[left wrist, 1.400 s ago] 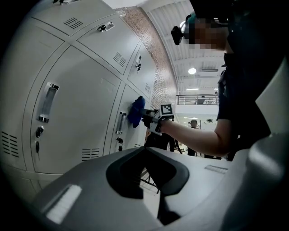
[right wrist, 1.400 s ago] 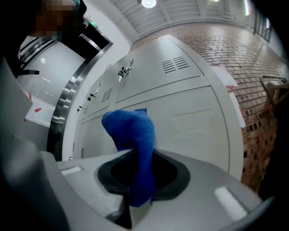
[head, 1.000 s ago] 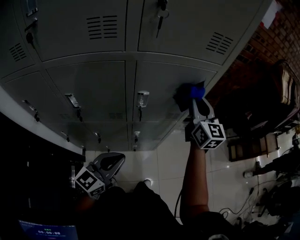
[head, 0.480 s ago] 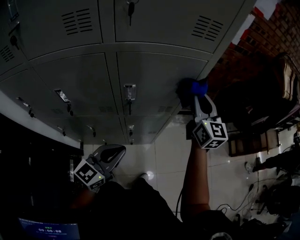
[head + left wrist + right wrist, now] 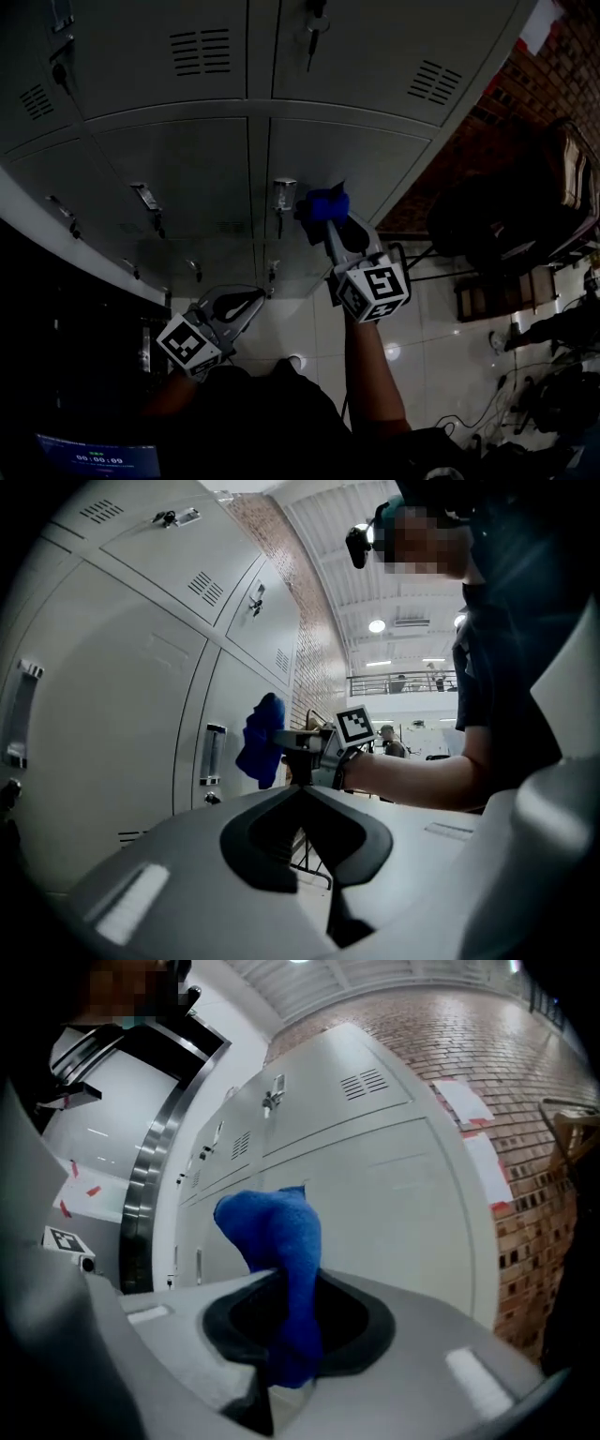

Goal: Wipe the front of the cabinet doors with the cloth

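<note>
A blue cloth (image 5: 323,203) is pressed against a grey cabinet door (image 5: 366,155) of the middle row, just right of its handle (image 5: 285,197). My right gripper (image 5: 327,221) is shut on the cloth. In the right gripper view the cloth (image 5: 279,1241) bunches up out of the jaws (image 5: 286,1283) in front of the pale door (image 5: 403,1194). My left gripper (image 5: 257,299) hangs low near the bottom lockers, shut and holding nothing. The left gripper view shows its closed tips (image 5: 302,787) and, beyond them, the cloth (image 5: 262,741) on the door.
A brick wall (image 5: 553,66) ends the locker row on the right. Dark furniture (image 5: 525,206) stands beside it, and cables (image 5: 497,398) lie on the white tiled floor (image 5: 427,347). Keys hang in the upper locks (image 5: 310,33).
My right gripper has carried the cloth leftwards across the door, from its right edge to near the handle. The left gripper has barely moved.
</note>
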Demonstrator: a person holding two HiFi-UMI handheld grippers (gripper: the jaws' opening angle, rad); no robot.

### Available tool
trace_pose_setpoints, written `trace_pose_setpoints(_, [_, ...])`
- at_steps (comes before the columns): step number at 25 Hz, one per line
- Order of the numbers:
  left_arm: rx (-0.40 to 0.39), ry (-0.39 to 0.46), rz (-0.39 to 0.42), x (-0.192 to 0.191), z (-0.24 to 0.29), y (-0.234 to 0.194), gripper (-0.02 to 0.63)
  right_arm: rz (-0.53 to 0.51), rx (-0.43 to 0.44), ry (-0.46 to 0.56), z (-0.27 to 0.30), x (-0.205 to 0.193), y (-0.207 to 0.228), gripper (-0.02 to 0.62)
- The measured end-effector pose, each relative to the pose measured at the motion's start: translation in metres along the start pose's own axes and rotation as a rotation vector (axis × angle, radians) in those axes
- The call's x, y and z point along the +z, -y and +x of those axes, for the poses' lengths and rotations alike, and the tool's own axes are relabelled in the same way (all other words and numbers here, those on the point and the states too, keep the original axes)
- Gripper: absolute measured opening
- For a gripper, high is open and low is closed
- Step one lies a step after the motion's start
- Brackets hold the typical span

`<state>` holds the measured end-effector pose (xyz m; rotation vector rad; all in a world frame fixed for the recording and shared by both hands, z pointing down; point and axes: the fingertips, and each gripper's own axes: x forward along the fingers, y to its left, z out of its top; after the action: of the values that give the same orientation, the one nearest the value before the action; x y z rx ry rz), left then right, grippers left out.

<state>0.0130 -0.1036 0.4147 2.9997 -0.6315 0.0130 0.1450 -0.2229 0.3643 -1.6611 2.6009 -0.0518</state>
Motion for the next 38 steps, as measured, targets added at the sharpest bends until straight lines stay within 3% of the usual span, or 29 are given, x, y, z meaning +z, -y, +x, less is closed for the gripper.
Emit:
trace_pose_setpoints(7, [0.033, -0.011, -0.068, -0.019, -0.048, -0.012, 0.003, -0.022, 0.05, -0.06, 0.057, -0.021, -0.052, 0.069])
trace_pose_setpoints(17, [0.049, -0.014, -0.075, -0.024, -0.06, -0.022, 0.003, -0.04, 0.063, -0.069, 0.075, -0.025, -0.048, 0.069])
trace_pose_setpoints(28, [-0.035, -0.038, -0.089, -0.03, 0.01, 0.017, 0.004, -0.019, -0.038, -0.079, 0.025, -0.026, 0.044, 0.069])
trace_pose_setpoints(34, [-0.039, -0.051, -0.111, -0.041, 0.041, 0.034, 0.005, -0.091, -0.144, -0.103, -0.011, -0.031, 0.108, 0.069])
trace_pose_setpoints(38, [-0.032, -0.044, -0.096, -0.043, 0.056, 0.045, 0.004, -0.071, -0.181, -0.096, -0.032, -0.032, 0.139, 0.069])
